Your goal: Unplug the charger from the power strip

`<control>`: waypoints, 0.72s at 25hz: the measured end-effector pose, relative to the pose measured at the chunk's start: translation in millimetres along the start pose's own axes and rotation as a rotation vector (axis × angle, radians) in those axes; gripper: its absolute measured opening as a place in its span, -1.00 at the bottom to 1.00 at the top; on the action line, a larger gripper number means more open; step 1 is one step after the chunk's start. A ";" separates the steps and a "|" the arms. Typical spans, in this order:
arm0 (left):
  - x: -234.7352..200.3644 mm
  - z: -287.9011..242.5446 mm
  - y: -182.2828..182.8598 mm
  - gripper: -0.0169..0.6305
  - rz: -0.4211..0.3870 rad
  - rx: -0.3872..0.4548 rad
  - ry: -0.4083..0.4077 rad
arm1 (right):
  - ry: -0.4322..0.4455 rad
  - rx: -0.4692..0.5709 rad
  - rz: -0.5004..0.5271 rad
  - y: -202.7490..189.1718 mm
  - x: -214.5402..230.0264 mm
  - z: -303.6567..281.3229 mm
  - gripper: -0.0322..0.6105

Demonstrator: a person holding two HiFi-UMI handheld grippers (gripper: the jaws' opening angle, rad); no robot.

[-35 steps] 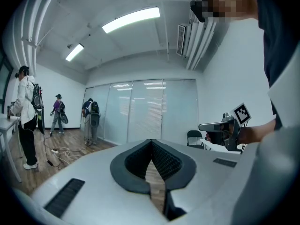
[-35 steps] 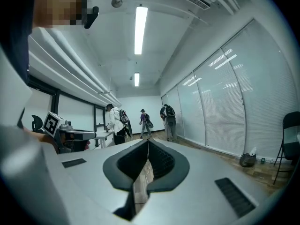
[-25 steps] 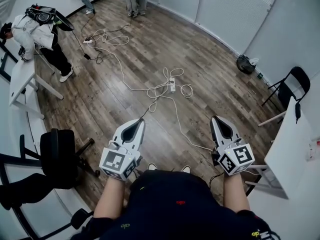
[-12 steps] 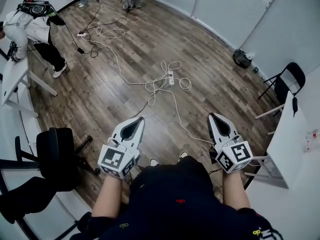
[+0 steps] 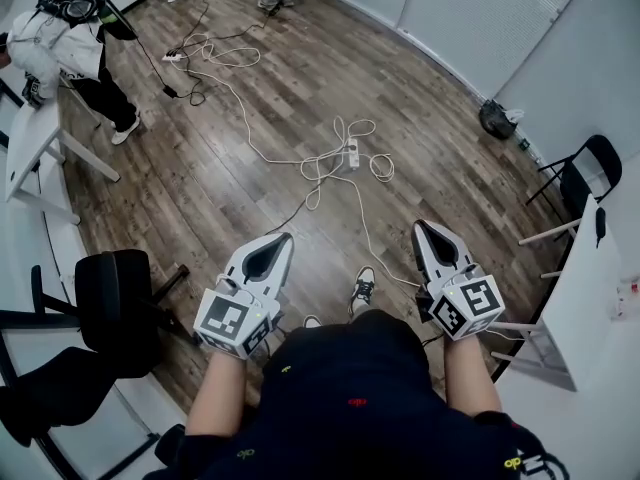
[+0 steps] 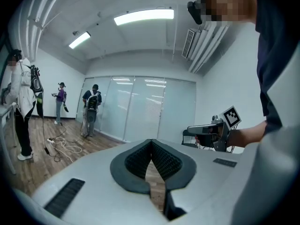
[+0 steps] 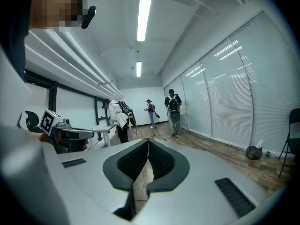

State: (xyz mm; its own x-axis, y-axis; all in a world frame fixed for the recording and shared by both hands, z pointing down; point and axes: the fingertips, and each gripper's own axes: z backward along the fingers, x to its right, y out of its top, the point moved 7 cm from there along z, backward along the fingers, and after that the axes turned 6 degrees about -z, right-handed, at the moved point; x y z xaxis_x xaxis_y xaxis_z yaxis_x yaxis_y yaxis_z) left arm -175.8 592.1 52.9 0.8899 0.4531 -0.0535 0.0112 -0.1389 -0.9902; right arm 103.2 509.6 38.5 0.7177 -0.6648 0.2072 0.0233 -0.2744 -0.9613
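Observation:
A white power strip [image 5: 351,155] lies on the wooden floor amid loops of white cable [image 5: 318,163], well ahead of both grippers. I cannot make out a charger on it from here. My left gripper [image 5: 284,236] is held at waist height, shut and empty; in the left gripper view [image 6: 151,140] its dark pads meet at the tips. My right gripper [image 5: 420,225] is level with it on the right, also shut with nothing between the pads [image 7: 148,139]. Both point forward toward the strip.
A black office chair [image 5: 115,303] stands at my left and a white table [image 5: 585,298] with a folding chair [image 5: 590,168] at my right. A person in a white jacket [image 5: 60,43] leans at a table far left. A second power strip [image 5: 175,56] lies farther off, and a black bag [image 5: 495,118] sits by the wall.
The person carrying the grippers has stepped forward; a shoe now shows on the floor between the grippers. Both grippers stay shut and side by side.

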 end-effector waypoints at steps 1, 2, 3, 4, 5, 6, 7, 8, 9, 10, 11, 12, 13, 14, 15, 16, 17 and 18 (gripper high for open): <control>-2.3 -4.2 0.2 -0.89 0.001 -0.003 0.006 | 0.007 0.000 -0.005 0.4 4.4 -6.4 -0.83; -4.8 -9.3 0.9 -0.89 0.001 -0.007 0.011 | 0.014 0.004 -0.010 1.6 9.4 -12.8 -0.83; -7.9 -15.7 2.0 -0.89 -0.001 -0.010 0.016 | 0.023 0.009 -0.013 3.5 15.0 -19.5 -0.83; -11.5 -23.7 3.4 -0.89 -0.004 -0.013 0.020 | 0.031 0.015 -0.011 6.2 21.2 -26.6 -0.83; -15.3 -32.8 5.0 -0.89 -0.007 -0.015 0.024 | 0.038 0.018 -0.007 9.2 27.7 -33.6 -0.83; -18.3 -42.5 6.4 -0.89 -0.007 -0.017 0.026 | 0.042 0.018 -0.004 11.9 34.8 -39.9 -0.83; -20.4 -52.4 7.7 -0.89 -0.005 -0.019 0.025 | 0.045 0.018 -0.004 13.7 42.9 -45.0 -0.83; -21.8 -62.7 9.3 -0.89 -0.005 -0.019 0.021 | 0.046 0.019 -0.009 15.2 52.2 -49.6 -0.83; -23.3 -73.9 11.7 -0.89 -0.007 -0.020 0.015 | 0.045 0.022 -0.016 17.1 62.8 -54.3 -0.83; -25.3 -86.2 15.2 -0.89 -0.012 -0.020 0.010 | 0.042 0.025 -0.024 20.0 74.5 -59.8 -0.83; -27.6 -99.1 19.4 -0.89 -0.016 -0.022 0.008 | 0.039 0.028 -0.035 23.5 86.8 -65.6 -0.83; -29.6 -111.9 23.9 -0.89 -0.019 -0.025 0.009 | 0.039 0.030 -0.046 27.2 99.0 -71.0 -0.83; -30.9 -124.8 28.5 -0.89 -0.019 -0.028 0.013 | 0.040 0.029 -0.054 30.8 111.3 -75.9 -0.83; -31.6 -138.2 33.0 -0.89 -0.019 -0.030 0.018 | 0.044 0.027 -0.059 34.5 123.9 -80.3 -0.83; -31.9 -152.2 37.4 -0.89 -0.020 -0.030 0.024 | 0.050 0.025 -0.062 38.4 137.0 -84.7 -0.83; -32.2 -166.3 41.4 -0.89 -0.023 -0.029 0.030 | 0.056 0.023 -0.065 42.2 150.2 -89.0 -0.83; -32.3 -180.0 44.7 -0.89 -0.024 -0.030 0.039 | 0.063 0.020 -0.070 45.4 163.1 -93.1 -0.83; -32.2 -193.0 47.3 -0.89 -0.023 -0.031 0.048 | 0.068 0.017 -0.074 47.8 175.5 -96.9 -0.83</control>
State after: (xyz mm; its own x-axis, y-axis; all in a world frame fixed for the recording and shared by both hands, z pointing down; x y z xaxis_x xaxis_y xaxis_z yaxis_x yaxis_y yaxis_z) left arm -115.9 401.0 32.7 0.9099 0.4141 -0.0236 0.0456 -0.1565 -0.9866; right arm 162.8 312.5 46.5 0.6644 -0.6890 0.2894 0.0871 -0.3131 -0.9457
